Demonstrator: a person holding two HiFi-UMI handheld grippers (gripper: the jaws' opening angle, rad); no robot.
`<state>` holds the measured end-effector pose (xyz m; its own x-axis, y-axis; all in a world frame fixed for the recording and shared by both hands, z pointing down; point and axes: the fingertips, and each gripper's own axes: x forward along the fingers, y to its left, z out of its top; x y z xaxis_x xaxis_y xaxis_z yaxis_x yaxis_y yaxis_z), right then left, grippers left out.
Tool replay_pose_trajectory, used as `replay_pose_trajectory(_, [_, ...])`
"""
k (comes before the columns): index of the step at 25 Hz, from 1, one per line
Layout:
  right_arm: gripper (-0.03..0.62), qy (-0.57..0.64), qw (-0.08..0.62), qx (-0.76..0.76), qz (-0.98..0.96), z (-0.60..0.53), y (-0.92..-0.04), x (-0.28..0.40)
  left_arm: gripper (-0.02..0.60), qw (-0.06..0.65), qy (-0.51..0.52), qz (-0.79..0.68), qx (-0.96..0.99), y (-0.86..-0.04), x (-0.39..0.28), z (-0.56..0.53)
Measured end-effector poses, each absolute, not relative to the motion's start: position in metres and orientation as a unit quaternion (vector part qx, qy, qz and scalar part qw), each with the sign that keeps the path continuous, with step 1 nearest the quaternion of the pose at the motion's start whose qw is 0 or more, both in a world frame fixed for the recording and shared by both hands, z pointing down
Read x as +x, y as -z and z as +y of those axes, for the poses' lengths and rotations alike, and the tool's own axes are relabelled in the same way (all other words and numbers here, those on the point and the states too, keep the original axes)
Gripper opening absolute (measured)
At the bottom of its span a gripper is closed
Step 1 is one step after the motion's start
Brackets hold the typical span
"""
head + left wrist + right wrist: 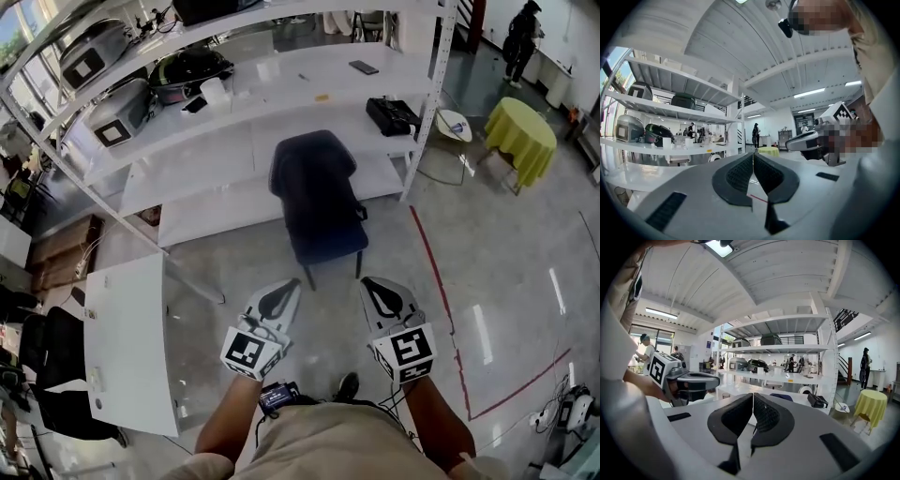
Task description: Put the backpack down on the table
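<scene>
Progress: not begun; the left hand-held gripper (287,291) and right hand-held gripper (375,292) are both clenched, empty.
Backpack: probably the dark-blue bulk (317,197) just before the white rack (281,89), perhaps on a chair; uncertain.
Worktop (127,337): left of the rack, well apart.
Containers: lidded pots (187,67) on rack shelves, contents hidden.

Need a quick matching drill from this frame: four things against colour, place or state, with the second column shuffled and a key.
Things:
A. left tongs
B. round table
C. black case
D. floor line

Colour, place or state:
1. red
2. covered in yellow cloth
3. on the white shelf, beside the rack's post
4. shut, nothing between the pads

Pairs: A-4, B-2, C-3, D-1
</scene>
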<state>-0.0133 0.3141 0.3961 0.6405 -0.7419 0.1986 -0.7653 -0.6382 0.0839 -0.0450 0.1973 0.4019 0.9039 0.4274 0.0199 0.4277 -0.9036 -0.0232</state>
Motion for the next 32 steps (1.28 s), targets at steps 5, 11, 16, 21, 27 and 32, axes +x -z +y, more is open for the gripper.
replay_pose_trajectory(5, [0.026, -0.076, 0.079, 0.896, -0.431, 0.321, -0.403, 0.022, 0.015, 0.013, 0.013, -0.202, -0.979, -0.408, -0.013, 0.204])
replay_pose_trajectory(11, [0.026, -0.085, 0.078, 0.894, -0.432, 0.314, -0.408, 0.061, 0.015, 0.013, 0.016, -0.195, -0.981, -0.408, 0.025, 0.193])
replay_pose_trajectory(16, [0.026, -0.09, 0.079, 0.899, -0.422, 0.295, -0.415, 0.103, 0.015, 0.007, 0.018, -0.2, -0.98, -0.416, 0.068, 0.169])
replay_pose_trajectory(21, [0.026, -0.094, 0.084, 0.904, -0.41, 0.27, -0.417, 0.149, 0.015, 0.001, 0.016, -0.21, -0.977, -0.418, 0.119, 0.14])
replay_pose_trajectory(27, [0.026, -0.095, 0.081, 0.911, -0.392, 0.228, -0.419, 0.203, 0.015, -0.005, 0.019, -0.226, -0.974, -0.422, 0.175, 0.1])
replay_pose_trajectory(32, [0.026, -0.093, 0.077, 0.915, -0.385, 0.202, -0.425, 0.237, 0.015, -0.007, 0.022, -0.228, -0.973, -0.432, 0.213, 0.073])
